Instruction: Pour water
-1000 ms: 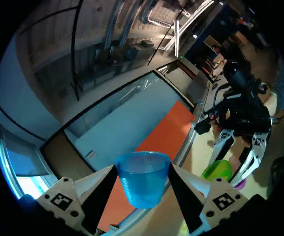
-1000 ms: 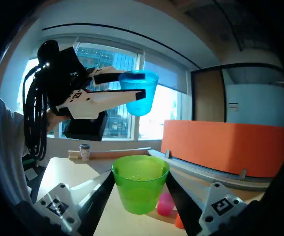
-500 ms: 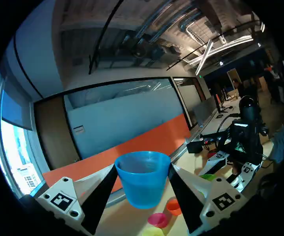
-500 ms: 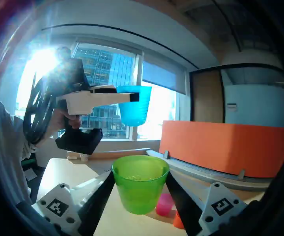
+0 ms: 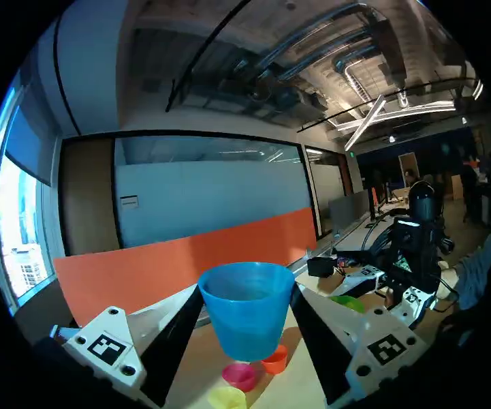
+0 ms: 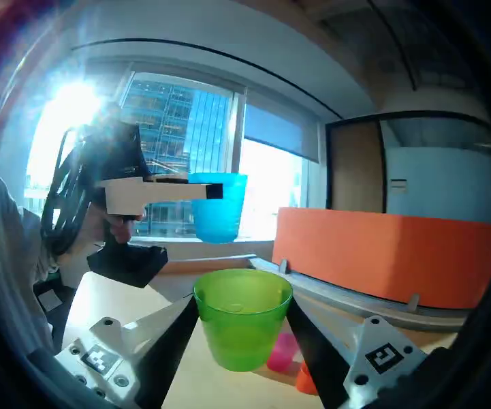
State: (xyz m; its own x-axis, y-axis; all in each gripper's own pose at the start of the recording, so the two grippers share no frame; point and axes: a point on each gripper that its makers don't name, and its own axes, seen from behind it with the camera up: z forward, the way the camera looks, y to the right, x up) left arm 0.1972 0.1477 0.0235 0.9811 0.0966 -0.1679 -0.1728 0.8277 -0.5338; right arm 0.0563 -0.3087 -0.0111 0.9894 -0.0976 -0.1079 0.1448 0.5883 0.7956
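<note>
Tapered translucent blue cup [image 5: 246,317] pinched upright by left claw [image 5: 245,300], glossy green cup [image 6: 243,330] gripped by right claw [image 6: 243,303], small pink cup [image 5: 238,375] at 6 o'clock on pale tabletop [image 5: 201,371].

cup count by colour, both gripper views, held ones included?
blue cup: 1
green cup: 1
pink cup: 1
orange cup: 1
yellow cup: 1
Total: 5

Both views share orange partition [image 5: 177,262]
</note>
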